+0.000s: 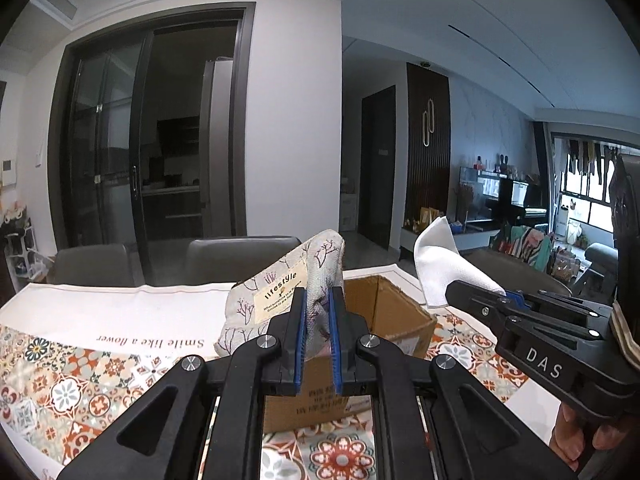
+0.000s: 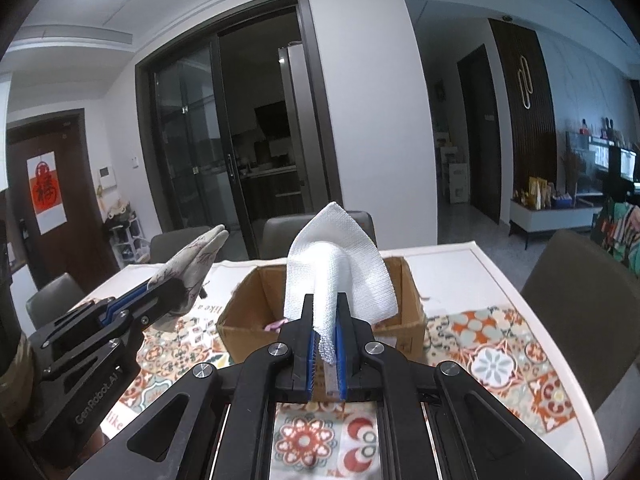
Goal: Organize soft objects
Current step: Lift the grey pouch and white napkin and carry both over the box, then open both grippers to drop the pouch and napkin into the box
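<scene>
My left gripper (image 1: 318, 300) is shut on a beige oven mitt (image 1: 280, 292) with a branch print and a "lifestyle" label, held above the near left rim of an open cardboard box (image 1: 400, 316). My right gripper (image 2: 325, 312) is shut on a white gauze cloth (image 2: 340, 268), held above the box (image 2: 404, 320). The right gripper with the cloth (image 1: 440, 264) shows at the right of the left wrist view. The left gripper with the mitt (image 2: 192, 260) shows at the left of the right wrist view. Something pink lies inside the box (image 2: 276, 325).
The box stands on a table with a patterned tile tablecloth (image 2: 500, 360). Dark chairs (image 1: 236, 260) stand along the far side and one (image 2: 580, 304) at the right. Glass sliding doors (image 1: 120, 152) are behind.
</scene>
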Demonstrator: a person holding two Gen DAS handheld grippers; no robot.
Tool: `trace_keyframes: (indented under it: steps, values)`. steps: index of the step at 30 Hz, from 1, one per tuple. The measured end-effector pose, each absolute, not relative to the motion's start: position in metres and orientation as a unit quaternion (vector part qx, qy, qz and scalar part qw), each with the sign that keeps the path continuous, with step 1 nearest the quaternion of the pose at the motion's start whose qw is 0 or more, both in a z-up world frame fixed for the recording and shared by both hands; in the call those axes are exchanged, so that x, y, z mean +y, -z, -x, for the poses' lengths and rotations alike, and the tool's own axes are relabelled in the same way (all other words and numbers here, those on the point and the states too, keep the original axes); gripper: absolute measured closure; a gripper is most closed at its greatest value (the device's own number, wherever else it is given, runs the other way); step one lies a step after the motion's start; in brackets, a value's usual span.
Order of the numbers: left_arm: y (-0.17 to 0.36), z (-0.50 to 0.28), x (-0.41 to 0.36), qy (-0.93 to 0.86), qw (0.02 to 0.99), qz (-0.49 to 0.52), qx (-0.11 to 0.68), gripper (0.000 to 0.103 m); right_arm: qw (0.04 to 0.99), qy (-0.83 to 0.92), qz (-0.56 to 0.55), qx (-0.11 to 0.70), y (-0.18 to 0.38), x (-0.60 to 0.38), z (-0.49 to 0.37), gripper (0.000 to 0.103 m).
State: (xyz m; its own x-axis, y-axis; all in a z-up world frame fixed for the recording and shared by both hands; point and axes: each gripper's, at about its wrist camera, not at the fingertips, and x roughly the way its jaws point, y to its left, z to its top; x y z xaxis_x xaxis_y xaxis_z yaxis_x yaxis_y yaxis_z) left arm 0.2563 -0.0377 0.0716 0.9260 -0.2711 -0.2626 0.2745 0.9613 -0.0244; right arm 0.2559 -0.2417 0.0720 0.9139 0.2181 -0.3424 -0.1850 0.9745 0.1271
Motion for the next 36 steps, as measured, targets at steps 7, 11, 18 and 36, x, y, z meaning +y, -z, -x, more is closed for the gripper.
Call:
trace_keyframes:
  steps: [7, 11, 18, 36]
  values:
    - [-0.072, -0.280, -0.042, 0.137, 0.982, -0.010, 0.131, 0.091, 0.978, -0.106, -0.034, 0.176, -0.075, -0.240, -0.280, 0.094]
    - [-0.067, -0.294, -0.044, 0.134, 0.982, -0.011, 0.136, 0.091, 0.977, -0.110, -0.031, 0.182, -0.071, -0.238, -0.293, 0.094]
    - [-0.057, -0.317, -0.050, 0.130, 0.980, -0.011, 0.150, 0.091, 0.974, -0.115, -0.023, 0.196, -0.063, -0.238, -0.319, 0.094]
    - [-0.019, -0.368, -0.064, 0.124, 0.967, -0.026, 0.222, 0.090, 0.955, -0.118, -0.001, 0.272, -0.022, -0.237, -0.381, 0.094]
